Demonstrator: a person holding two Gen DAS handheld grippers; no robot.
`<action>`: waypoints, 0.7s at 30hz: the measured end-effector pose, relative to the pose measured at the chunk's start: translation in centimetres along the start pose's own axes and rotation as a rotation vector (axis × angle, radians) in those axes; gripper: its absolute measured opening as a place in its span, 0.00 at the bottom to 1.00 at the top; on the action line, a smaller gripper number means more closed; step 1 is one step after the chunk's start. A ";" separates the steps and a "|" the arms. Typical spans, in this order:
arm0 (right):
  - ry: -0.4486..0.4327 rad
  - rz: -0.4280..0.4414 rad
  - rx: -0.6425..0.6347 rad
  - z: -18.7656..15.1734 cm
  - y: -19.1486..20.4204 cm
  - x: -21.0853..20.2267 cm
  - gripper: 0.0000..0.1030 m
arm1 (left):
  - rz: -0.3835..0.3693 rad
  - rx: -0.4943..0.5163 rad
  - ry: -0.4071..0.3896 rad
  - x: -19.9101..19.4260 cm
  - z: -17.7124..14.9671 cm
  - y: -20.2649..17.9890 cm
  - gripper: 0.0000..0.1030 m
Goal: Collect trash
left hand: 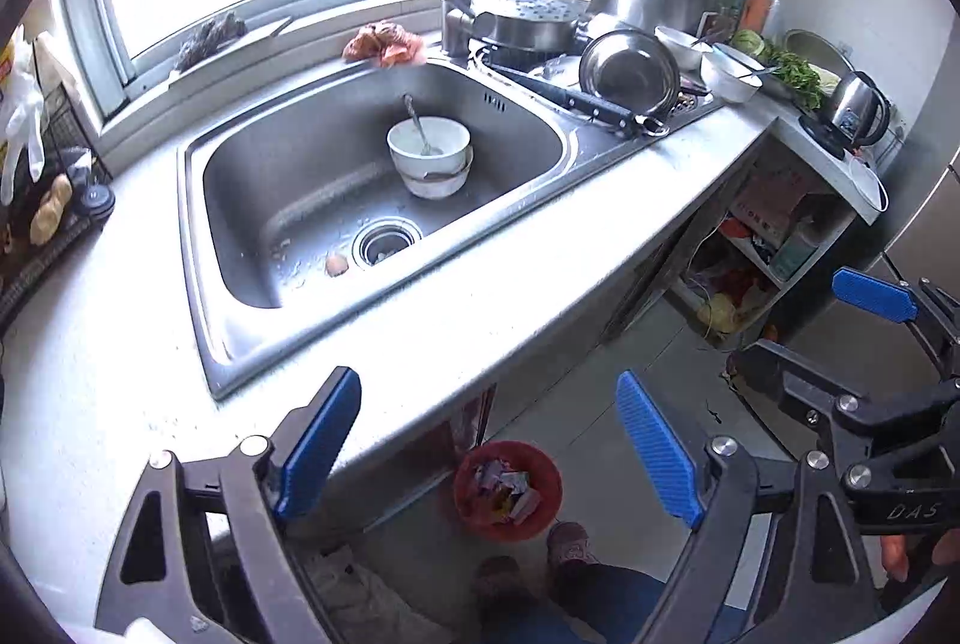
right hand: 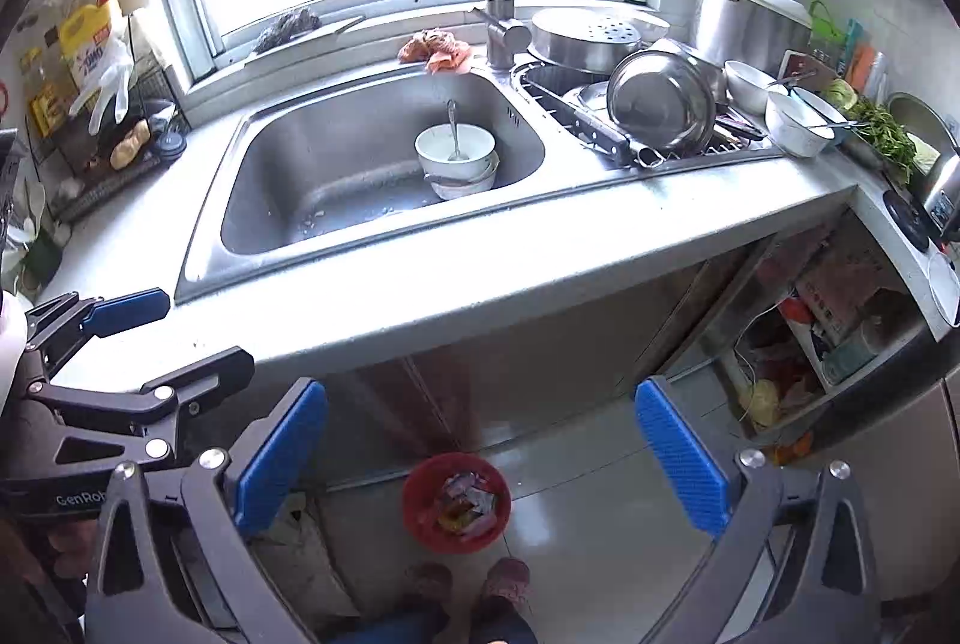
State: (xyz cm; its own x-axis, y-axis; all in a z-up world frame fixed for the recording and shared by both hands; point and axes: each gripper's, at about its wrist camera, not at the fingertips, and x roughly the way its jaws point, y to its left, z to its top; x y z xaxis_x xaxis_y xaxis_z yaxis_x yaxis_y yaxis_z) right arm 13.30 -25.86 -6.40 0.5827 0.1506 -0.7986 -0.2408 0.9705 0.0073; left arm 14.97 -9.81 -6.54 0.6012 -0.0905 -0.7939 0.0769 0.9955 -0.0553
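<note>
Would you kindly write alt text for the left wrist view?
The open, empty left gripper hovers over a grey counter edge, facing a steel sink that holds stacked white bowls with a spoon. A red bin of wrappers sits on the floor below; the right gripper shows at right.

the right gripper (right hand: 480,455) hangs spread wide and empty over a red bin (right hand: 420,518) of wrappers on the floor. past the table (right hand: 480,278) edge, stacked white bowls (right hand: 459,164) with a spoon (right hand: 454,128) sit in the sink (right hand: 288,176).
</note>
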 end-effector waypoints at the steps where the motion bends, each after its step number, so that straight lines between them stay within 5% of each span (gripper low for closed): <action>1: -0.015 -0.010 0.016 0.5 0.0 -0.8 1.00 | -0.005 0.018 -0.018 -0.7 0.7 0.0 0.84; 12: -0.129 -0.187 0.106 2.7 1.6 -4.9 1.00 | -0.063 0.152 -0.103 -5.7 4.2 0.8 0.91; 21: -0.136 -0.207 0.088 3.0 4.0 -5.7 1.00 | -0.027 0.136 -0.140 -8.7 3.5 3.2 0.91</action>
State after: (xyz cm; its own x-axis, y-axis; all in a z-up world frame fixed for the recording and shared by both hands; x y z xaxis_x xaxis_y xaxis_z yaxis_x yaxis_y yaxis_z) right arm 11.31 -22.29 -0.04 0.7127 -0.0350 -0.7006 -0.0404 0.9950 -0.0909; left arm 12.74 -5.90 2.26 0.7013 -0.1300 -0.7009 0.1955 0.9806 0.0138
